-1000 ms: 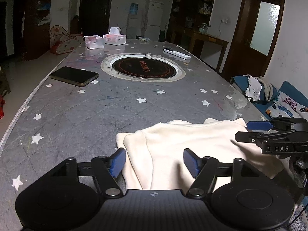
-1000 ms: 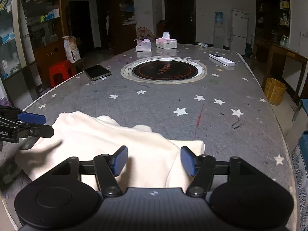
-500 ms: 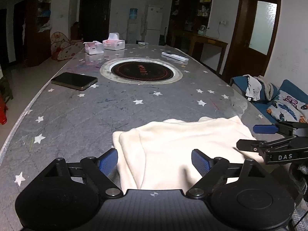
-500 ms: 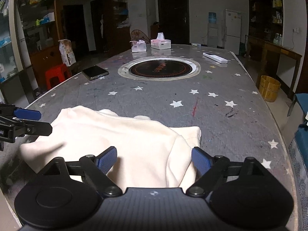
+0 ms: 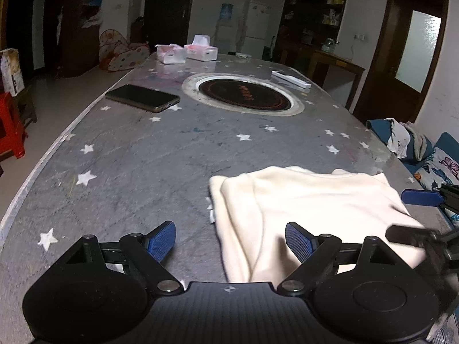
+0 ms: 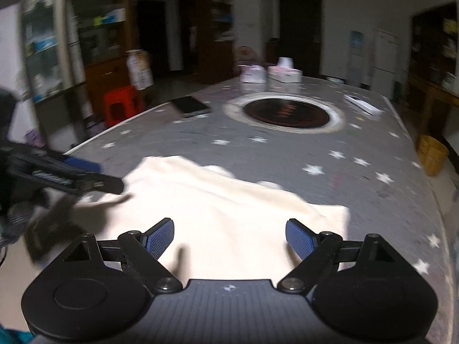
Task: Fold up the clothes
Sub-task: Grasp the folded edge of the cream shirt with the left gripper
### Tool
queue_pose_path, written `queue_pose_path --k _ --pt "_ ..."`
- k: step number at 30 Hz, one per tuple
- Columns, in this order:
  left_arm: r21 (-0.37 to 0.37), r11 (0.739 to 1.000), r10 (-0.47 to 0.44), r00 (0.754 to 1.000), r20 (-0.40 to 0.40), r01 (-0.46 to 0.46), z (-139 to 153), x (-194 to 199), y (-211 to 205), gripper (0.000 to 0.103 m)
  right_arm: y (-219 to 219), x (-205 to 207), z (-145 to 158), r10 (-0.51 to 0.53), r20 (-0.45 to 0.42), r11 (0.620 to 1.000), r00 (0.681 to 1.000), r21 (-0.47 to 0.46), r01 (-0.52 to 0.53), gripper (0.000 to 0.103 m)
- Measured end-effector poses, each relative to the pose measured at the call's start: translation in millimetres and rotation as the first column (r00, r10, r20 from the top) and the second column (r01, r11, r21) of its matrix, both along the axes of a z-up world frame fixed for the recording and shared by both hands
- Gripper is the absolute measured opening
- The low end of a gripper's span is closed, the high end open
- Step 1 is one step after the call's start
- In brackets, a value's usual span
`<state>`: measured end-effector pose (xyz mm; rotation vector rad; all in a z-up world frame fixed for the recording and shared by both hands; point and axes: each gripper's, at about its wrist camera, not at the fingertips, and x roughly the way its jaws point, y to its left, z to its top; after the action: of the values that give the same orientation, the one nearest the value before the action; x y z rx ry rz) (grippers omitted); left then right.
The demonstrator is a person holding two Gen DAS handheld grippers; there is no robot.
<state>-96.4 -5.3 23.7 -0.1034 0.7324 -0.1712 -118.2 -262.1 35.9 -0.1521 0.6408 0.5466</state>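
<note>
A: Right view's motion-blurred; cloth (image 6: pixel 229 215) near edge is hidden behind the gripper body.
B: Left gripper (image 5: pixel 229 239) wide open, empty, straddling the cloth's left fold. Right gripper (image 6: pixel 229 239) wide open, empty, over the cloth.
A: Cloth: cream, soft, folded, at the near end of the grey star-print bench (image 5: pixel 143 157).

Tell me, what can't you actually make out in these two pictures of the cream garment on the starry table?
- Cream garment: near edge hidden behind the left gripper body, left wrist view; its kind is unclear.
- Right wrist view: motion blur smears everything, so the shelf items and tissue boxes are unreadable.
- Writing on the round cooktop: too small to read.
- Right gripper: cut off by the frame edge in the left wrist view.
</note>
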Motion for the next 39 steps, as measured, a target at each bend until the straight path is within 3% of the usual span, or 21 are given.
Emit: queue_pose_path --k 5,13,18,24,26,30,39 --pt "-0.023 1.000 0.011 1.000 -0.014 -0.012 -1 3 8 0.086 38 -17 2 0.167 0.009 0.985 0.986 -0.047 -0.167 0.086" --pt "-0.084 0.993 0.075 0.996 -0.038 -0.078 -1 7 31 0.088 101 -41 -7 0.384 0.013 0.911 0.923 -0.169 -0.376 0.069" --pt "-0.148 0.982 0.107 0.992 -0.061 -0.115 -1 7 46 0.088 127 -49 -15 0.446 0.035 0.870 0.894 -0.250 -0.424 0.062" --pt "-0.240 0.961 0.121 0.989 -0.090 -0.139 -1 7 59 0.088 144 -46 -21 0.442 0.044 0.858 0.896 -0.312 -0.408 0.048" --pt "-0.270 0.953 0.116 0.988 -0.099 -0.139 0 8 61 0.088 143 -44 -20 0.438 0.044 0.861 0.898 -0.308 -0.405 0.042" --pt "-0.332 0.932 0.105 0.986 -0.133 -0.144 0 10 60 0.088 137 -36 -14 0.414 0.042 0.883 0.909 -0.261 -0.390 0.018" --pt "-0.488 0.855 0.062 0.968 -0.243 -0.178 -7 24 55 0.087 102 -18 19 0.351 0.042 0.935 0.935 -0.058 -0.349 0.011"
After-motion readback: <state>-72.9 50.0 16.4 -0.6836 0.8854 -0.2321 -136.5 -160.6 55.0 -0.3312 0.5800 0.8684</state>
